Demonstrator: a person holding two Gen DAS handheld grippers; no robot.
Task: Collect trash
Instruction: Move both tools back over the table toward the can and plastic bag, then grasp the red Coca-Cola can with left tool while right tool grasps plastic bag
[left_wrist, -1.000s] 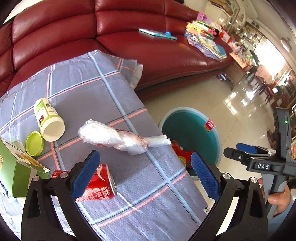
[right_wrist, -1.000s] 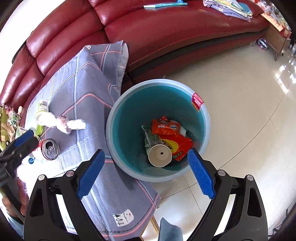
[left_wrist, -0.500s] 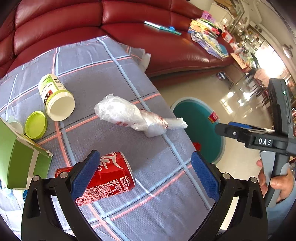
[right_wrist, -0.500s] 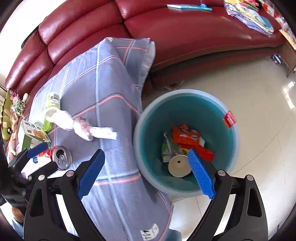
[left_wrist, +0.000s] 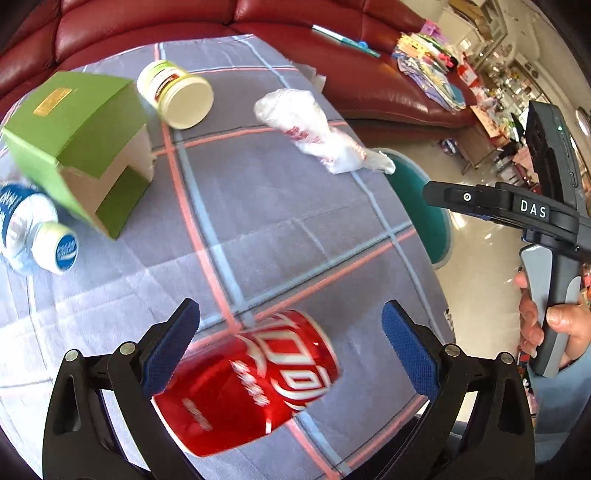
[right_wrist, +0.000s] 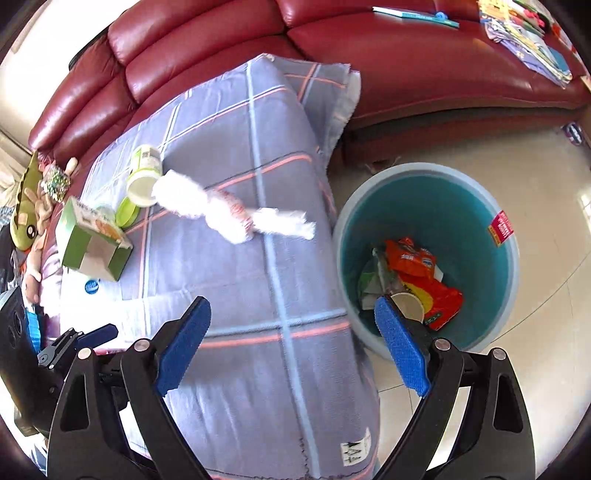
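Red can (left_wrist: 251, 380) on its side between wide-open left gripper (left_wrist: 291, 343) pads, ungripped; bin (right_wrist: 498, 280) contents only in right view, right gripper (right_wrist: 291, 343) wide open, empty

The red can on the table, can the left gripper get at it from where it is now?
Probably yes. The red can lies on its side between the open fingers of the left gripper, with nothing on the tablecloth blocking it; the pads don't yet clamp it.
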